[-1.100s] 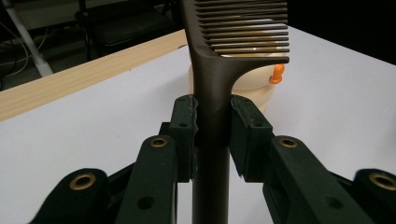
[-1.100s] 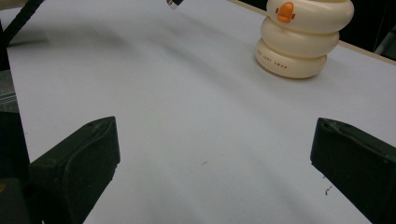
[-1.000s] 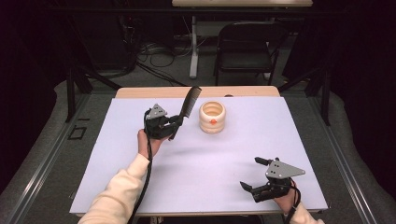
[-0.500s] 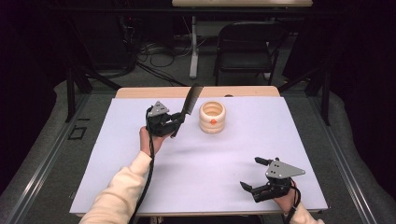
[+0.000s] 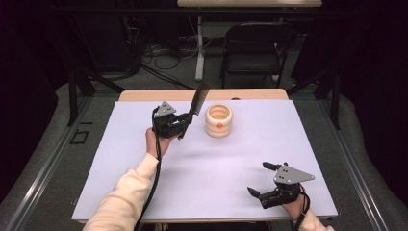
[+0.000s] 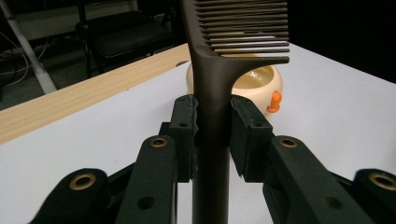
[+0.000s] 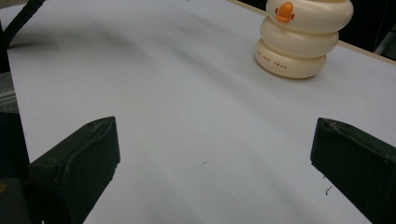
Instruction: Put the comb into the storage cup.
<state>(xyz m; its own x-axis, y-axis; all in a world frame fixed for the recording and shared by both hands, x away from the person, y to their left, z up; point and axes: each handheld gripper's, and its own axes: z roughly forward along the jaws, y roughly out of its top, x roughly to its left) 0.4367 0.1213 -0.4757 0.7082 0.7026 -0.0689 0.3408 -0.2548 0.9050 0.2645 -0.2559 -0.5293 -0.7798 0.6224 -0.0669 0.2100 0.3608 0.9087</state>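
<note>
My left gripper is shut on the handle of a dark comb, held above the white table cover just left of a cream ribbed cup with an orange duck beak. The comb points up and away, its teeth end near the cup's rim. In the left gripper view the pads clamp the comb handle on both sides, with the cup right behind. My right gripper rests near the front right edge, open with nothing between its jaws. In the right gripper view my right gripper faces the cup across bare table.
The white cover spans the table, with a wooden strip along the far edge. A folding chair and cables on the floor lie beyond the table. A sleeved forearm comes in from the front left.
The left gripper with the comb has drifted slightly up and toward the far side, near the cup. The right gripper has stayed put.
</note>
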